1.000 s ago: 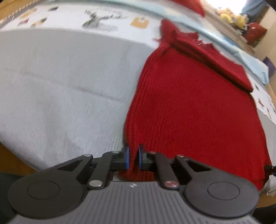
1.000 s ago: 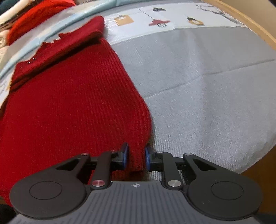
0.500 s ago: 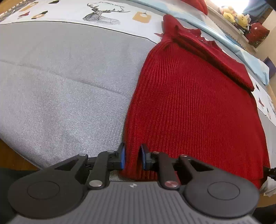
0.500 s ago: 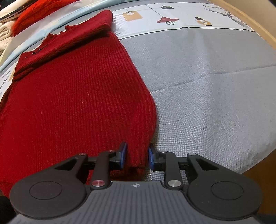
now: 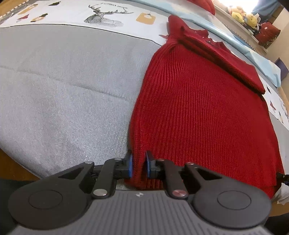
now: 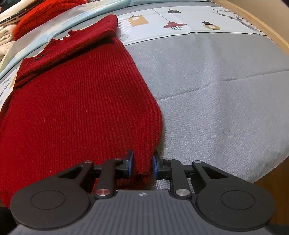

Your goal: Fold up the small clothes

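Observation:
A dark red ribbed knit sweater (image 5: pixel 198 101) lies flat on the grey cloth, its sleeves folded across the far end. My left gripper (image 5: pixel 138 165) straddles the sweater's near left hem corner, jaws slightly parted with the knit between the blue pads. My right gripper (image 6: pixel 142 163) straddles the near right hem corner of the same sweater (image 6: pixel 81 108), jaws slightly parted, with a small gap at the right pad. The hem edge itself is hidden behind both gripper bodies.
The grey cloth (image 5: pixel 63 90) covers the table, with a printed white band (image 5: pixel 108 16) at the far edge. Another red garment (image 6: pixel 45 12) and pale folded fabric (image 6: pixel 5 39) lie beyond. Plush toys (image 5: pixel 243 16) sit far right. The wooden table edge (image 6: pixel 267 30) shows on the right.
Both grippers' jaws have widened slightly around the hem corners. The sweater now lies flatter and nearer the cloth, and both views have steadied.

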